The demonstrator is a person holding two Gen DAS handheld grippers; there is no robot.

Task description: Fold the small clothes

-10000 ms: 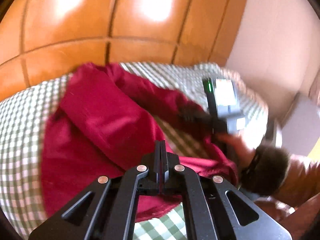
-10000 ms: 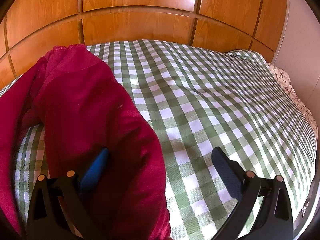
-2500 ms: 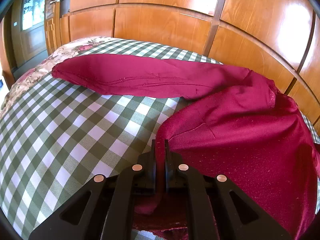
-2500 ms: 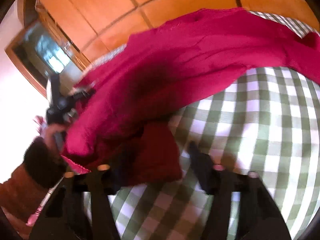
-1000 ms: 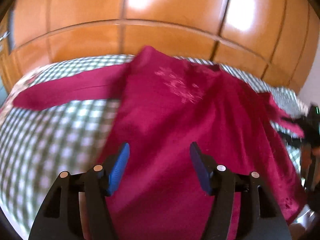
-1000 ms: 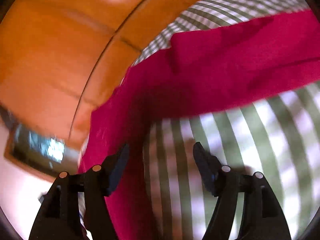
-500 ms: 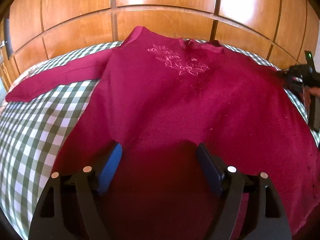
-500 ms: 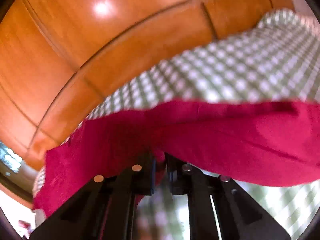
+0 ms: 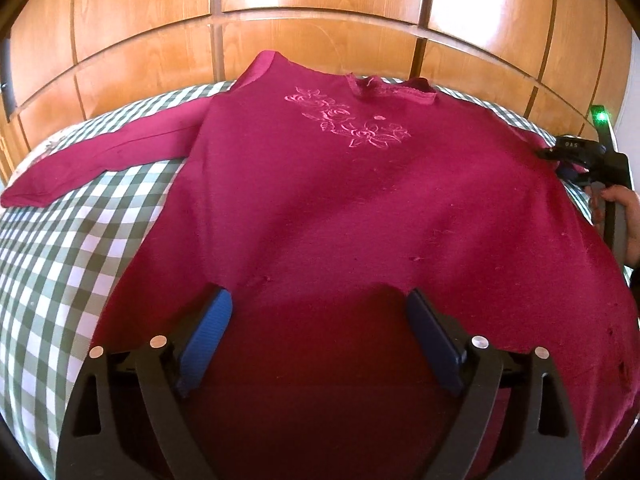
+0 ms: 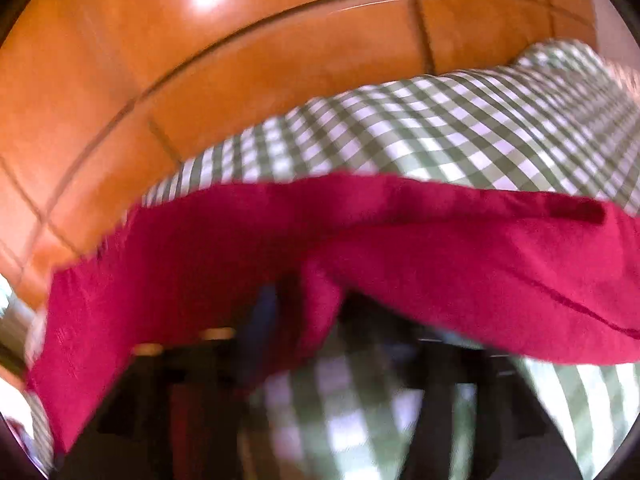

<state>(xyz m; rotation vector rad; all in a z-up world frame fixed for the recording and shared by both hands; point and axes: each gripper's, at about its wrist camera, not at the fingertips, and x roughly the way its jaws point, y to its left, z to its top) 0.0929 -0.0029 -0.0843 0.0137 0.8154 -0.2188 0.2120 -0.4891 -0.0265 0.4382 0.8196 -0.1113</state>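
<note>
A dark red long-sleeved top (image 9: 320,208) with pink flower embroidery lies spread flat, front up, on the green checked bed cover (image 9: 60,248). Its left sleeve (image 9: 100,156) stretches out to the left. My left gripper (image 9: 320,320) is open and empty, its blue-padded fingers (image 9: 208,328) hovering over the hem. My right gripper (image 9: 576,156) shows at the far right by the top's right sleeve area. In the blurred right wrist view the red sleeve (image 10: 440,256) drapes across the right gripper (image 10: 320,344); its jaws look parted but blur hides them.
Glossy orange wooden panels (image 9: 320,8) rise right behind the bed. The checked cover (image 10: 440,132) extends beyond the sleeve. A floral edge of the bedding (image 9: 44,146) shows at the far left.
The left gripper let go of the top, opened and now hovers over its hem; the top went from bunched to spread flat. The right gripper shut on the sleeve half a second ago; now blurred.
</note>
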